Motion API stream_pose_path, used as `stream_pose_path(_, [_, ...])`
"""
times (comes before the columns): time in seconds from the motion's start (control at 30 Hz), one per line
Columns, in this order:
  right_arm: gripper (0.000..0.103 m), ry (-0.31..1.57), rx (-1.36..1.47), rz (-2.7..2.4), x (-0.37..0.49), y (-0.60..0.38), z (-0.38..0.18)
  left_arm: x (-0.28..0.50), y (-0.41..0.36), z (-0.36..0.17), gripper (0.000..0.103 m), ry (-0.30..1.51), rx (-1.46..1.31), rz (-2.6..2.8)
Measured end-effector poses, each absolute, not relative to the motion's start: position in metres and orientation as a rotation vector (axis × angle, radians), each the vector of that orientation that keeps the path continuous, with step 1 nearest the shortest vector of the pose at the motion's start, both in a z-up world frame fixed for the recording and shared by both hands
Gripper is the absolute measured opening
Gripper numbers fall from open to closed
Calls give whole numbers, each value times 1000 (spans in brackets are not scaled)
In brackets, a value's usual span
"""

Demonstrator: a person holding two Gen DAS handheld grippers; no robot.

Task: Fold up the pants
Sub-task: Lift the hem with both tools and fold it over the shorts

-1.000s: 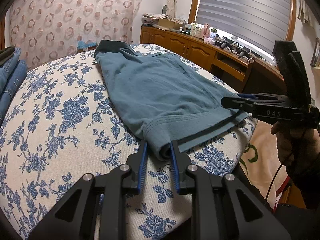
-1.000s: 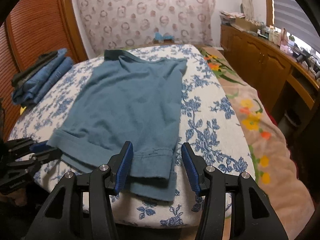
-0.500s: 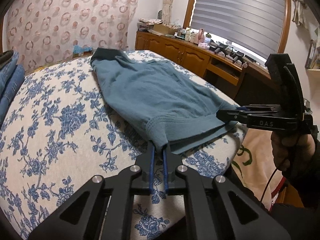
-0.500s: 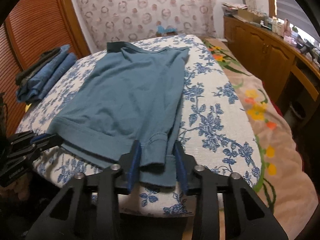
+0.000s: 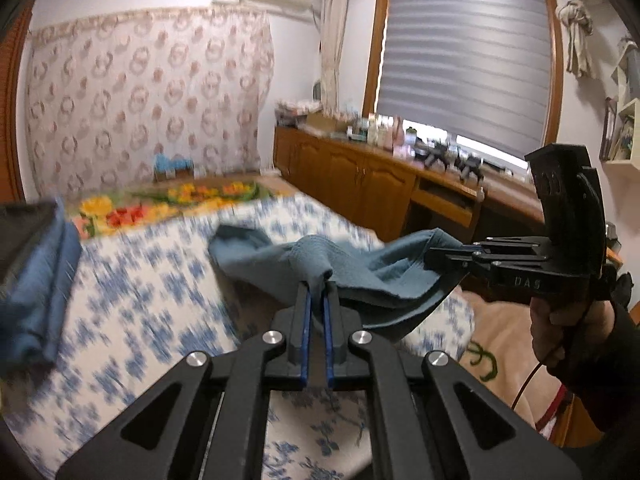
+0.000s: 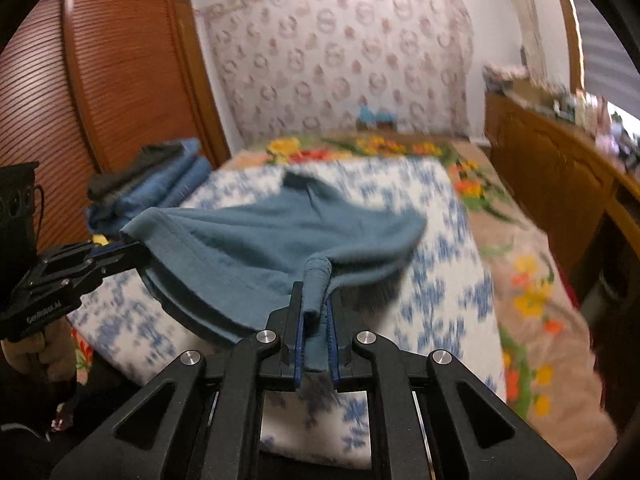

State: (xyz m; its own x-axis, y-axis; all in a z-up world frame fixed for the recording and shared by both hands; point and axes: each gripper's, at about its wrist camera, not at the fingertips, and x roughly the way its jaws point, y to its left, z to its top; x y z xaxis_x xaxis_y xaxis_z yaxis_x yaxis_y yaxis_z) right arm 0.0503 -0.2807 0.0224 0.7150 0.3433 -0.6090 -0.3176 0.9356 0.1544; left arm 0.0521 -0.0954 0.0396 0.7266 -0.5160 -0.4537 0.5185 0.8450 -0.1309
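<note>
On my far left I am seeing a stack of folded blue clothes (image 5: 36, 280) lying on the floral-covered bed (image 5: 132, 320). My left gripper (image 5: 316, 304) is pinching one hem corner of the teal pants (image 5: 360, 268), its blue pads pressed together on the cloth. The pants are hanging lifted between both tools, their far end trailing on the bed, though motion blur is hiding how much is touching. Further right, my right gripper (image 6: 316, 312) is clamping the other hem corner, bunched into a roll between its fingers. A wooden cabinet (image 5: 360, 176) is lining the right wall.
</note>
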Motion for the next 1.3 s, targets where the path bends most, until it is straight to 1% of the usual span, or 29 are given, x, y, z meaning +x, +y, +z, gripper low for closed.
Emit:
stream_pose_path(0.17, [6,570,-7,421,54,-260,77,52,-72,90,2,404,-3,-537])
stream_pose_path(0.33, [6,478,-48,481,61,-237,120,57,-48,122,2,344,0,-481])
stream_pose_path(0.43, [6,462,-66,511,72,-221,128,73,-36,121,2,354,-1,-445])
stream_pose_path(0.57, [6,483,-104,533,112,-194,117,116,-21,111,2,370,12,-389])
stream_pose_path(0.7, [6,486,-122,515,162,-178,116,158,-14,129,2,323,14,-340])
stream_pose_path(0.83, [6,392,-130,473,196,-172,146,180,-10,155,2,264,26,-304])
stream_pose_path(0.9, [6,333,-137,452,203,-171,162,185,-7,158,2,263,28,-303])
stream_pose_path(1.0, [6,333,-148,445,207,-171,162,185,-8,138,2,304,50,-303])
stream_pose_path(1.03, [6,346,-152,445,207,-171,155,181,-9,120,2,339,62,-304])
stream_pose_path(1.13, [6,437,-151,452,200,-173,112,169,-11,71,2,435,70,-316])
stream_pose_path(1.2, [6,510,-151,459,190,-174,74,157,-14,37,2,500,69,-322])
stream_pose_path(1.3, [6,624,-126,473,172,-177,22,133,-23,5,2,558,57,-334])
